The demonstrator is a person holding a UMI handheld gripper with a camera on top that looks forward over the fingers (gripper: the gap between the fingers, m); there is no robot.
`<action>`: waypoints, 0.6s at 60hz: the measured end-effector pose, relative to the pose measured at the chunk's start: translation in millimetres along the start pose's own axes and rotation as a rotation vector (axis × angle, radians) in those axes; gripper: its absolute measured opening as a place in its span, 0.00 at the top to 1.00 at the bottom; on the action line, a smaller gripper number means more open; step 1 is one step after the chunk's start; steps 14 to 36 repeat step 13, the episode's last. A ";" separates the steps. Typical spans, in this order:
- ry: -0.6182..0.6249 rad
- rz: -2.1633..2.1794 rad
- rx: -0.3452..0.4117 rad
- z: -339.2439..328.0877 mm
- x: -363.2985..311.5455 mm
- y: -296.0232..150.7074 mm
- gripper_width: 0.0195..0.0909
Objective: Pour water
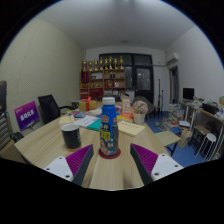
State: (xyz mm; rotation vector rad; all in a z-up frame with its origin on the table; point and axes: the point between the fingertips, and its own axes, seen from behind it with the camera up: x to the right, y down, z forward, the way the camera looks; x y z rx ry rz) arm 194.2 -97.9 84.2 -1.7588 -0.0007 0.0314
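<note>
Gripper [109, 158]: jaws are being held open, purple pads [77, 160] showing at lower centre | Bottle: clear plastic bottle with white cap and blue label [109, 128] is being seen standing upright on the pale wooden bench [45, 142] between the jaws, whether touched cannot be told | Cup: dark round cup [70, 135] is being seen left of the bottle, apart from it.

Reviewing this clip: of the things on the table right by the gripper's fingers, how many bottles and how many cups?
Bottles: 1, the blue-labelled bottle standing between the open gripper fingers.
Cups: 1, the dark cup beside it on the table.
Total: 2
</note>
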 end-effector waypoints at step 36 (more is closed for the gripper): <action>-0.002 0.017 0.070 -132.9 -2.0 -0.7 0.10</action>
